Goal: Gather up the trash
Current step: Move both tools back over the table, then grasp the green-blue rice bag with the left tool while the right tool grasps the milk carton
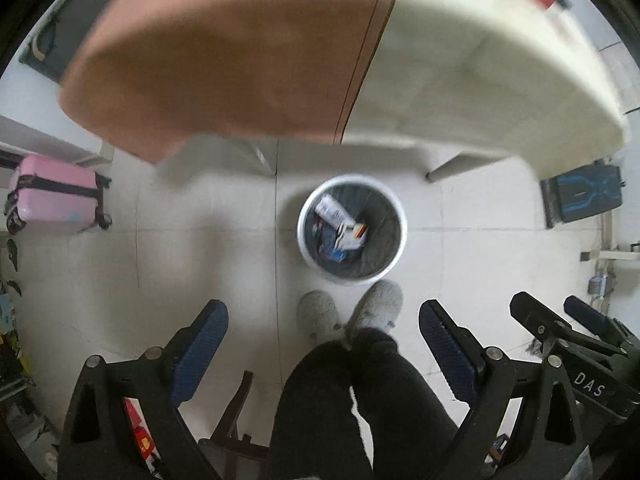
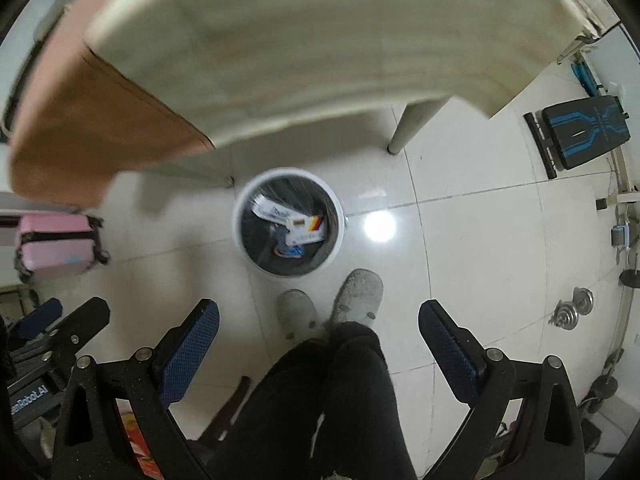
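in the left wrist view, the left gripper (image 1: 323, 336) sits nearest, its two black fingers with blue textured pads (image 1: 202, 350) spread wide with nothing between them. between the fingers stand the person's black-trousered legs (image 1: 352, 408) and grey fluffy slippers (image 1: 350, 310). just past the slippers, on the pale tiled floor (image 1: 200, 248), is the round white trash bin with a dark liner (image 1: 352, 229); it holds white cartons and red and blue wrappers, too blurred to read. the right gripper (image 1: 560, 330) shows at the right edge, cut off, and its opening cannot be told here. above, a cream and pink cloth-covered table edge (image 1: 460, 60) is smeared. a pink suitcase (image 1: 54, 194) lies at the left.

in the right wrist view, the right gripper (image 2: 319, 330) is also spread wide and holds nothing. the legs (image 2: 320, 400) and slippers (image 2: 332, 304) stand between its fingers, the trash bin (image 2: 289, 222) just beyond, its rim blurred. the left gripper (image 2: 60, 320) peeks in at the left, mostly hidden. a black and blue bench (image 2: 580, 132) stands at the right.
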The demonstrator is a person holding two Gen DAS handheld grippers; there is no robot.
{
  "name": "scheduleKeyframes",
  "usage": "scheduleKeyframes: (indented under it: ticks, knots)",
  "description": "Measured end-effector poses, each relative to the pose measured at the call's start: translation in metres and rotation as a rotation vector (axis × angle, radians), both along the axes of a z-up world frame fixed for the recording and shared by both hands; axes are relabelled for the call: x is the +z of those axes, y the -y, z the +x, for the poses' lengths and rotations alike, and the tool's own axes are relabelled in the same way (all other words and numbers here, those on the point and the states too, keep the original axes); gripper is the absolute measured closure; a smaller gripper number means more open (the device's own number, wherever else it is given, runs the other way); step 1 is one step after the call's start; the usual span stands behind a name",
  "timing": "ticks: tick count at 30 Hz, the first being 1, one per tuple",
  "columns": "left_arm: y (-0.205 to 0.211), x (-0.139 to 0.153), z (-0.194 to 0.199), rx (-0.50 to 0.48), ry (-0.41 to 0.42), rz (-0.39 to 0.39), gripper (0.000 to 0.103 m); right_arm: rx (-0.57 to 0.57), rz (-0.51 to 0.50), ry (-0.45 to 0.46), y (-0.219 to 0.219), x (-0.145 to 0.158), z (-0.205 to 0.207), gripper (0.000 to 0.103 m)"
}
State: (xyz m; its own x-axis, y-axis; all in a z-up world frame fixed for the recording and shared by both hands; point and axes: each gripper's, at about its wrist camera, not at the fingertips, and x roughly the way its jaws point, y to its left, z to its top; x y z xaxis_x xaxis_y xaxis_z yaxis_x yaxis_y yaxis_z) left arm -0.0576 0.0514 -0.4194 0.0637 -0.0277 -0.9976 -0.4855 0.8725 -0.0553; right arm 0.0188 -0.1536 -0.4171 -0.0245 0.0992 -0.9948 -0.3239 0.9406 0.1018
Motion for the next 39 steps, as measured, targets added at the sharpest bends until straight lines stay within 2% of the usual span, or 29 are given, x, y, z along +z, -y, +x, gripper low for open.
scheduleKeyframes:
  ticks: [4, 7, 11, 16, 20, 23, 27, 28, 29, 30, 31, 33, 34, 35, 38, 39]
  knots:
    - [-0.006, 0.059, 0.027, 0.015, 0.089, 0.010, 0.005, -0.041, 0.061, 0.043, 0.005, 0.064, 0.022, 0.002]
    - [-0.017, 0.090, 0.057, 0.038, 0.153, 0.016, 0.005, -0.082, 0.110, 0.077, 0.009, 0.109, 0.055, 0.002]
    - [-0.038, 0.115, 0.104, 0.094, 0.210, 0.028, 0.005, -0.123, 0.141, 0.128, 0.010, 0.142, 0.115, 0.002]
    - [-0.068, 0.106, 0.173, 0.217, 0.223, -0.055, 0.007, -0.155, 0.161, 0.129, -0.004, 0.145, 0.205, 0.002]
    - [-0.095, 0.082, 0.223, 0.347, 0.222, -0.158, 0.007, -0.149, 0.156, 0.103, -0.024, 0.124, 0.273, 0.002]
    - [-0.107, 0.060, 0.259, 0.410, 0.206, -0.192, 0.007, -0.138, 0.159, 0.068, -0.049, 0.098, 0.321, 0.002]
    - [-0.118, 0.037, 0.289, 0.467, 0.180, -0.199, 0.025, -0.108, 0.146, 0.025, -0.076, 0.067, 0.358, 0.003]
    - [-0.119, 0.034, 0.293, 0.474, 0.179, -0.195, 0.031, -0.095, 0.137, 0.016, -0.084, 0.059, 0.364, 0.005]
    - [-0.120, 0.033, 0.297, 0.476, 0.181, -0.184, 0.042, -0.087, 0.132, 0.006, -0.088, 0.053, 0.369, 0.008]
    - [-0.120, 0.036, 0.297, 0.479, 0.187, -0.164, 0.045, -0.077, 0.129, -0.006, -0.094, 0.047, 0.372, 0.012]
    - [-0.121, 0.038, 0.299, 0.473, 0.202, -0.134, 0.050, -0.070, 0.124, -0.011, -0.097, 0.043, 0.374, 0.011]
    - [-0.118, 0.047, 0.302, 0.447, 0.225, -0.076, 0.062, -0.037, 0.084, 0.014, -0.106, 0.043, 0.375, 0.017]
    - [-0.117, 0.051, 0.301, 0.436, 0.233, -0.056, 0.065, -0.017, 0.059, 0.024, -0.110, 0.043, 0.373, 0.019]
    - [-0.116, 0.057, 0.301, 0.421, 0.243, -0.029, 0.081, -0.011, 0.039, 0.031, -0.111, 0.044, 0.373, 0.025]
    - [-0.114, 0.074, 0.299, 0.364, 0.260, 0.037, 0.092, 0.020, 0.029, 0.067, -0.112, 0.049, 0.370, 0.050]
    - [-0.113, 0.078, 0.297, 0.348, 0.261, 0.056, 0.095, 0.017, 0.036, 0.052, -0.111, 0.049, 0.369, 0.050]
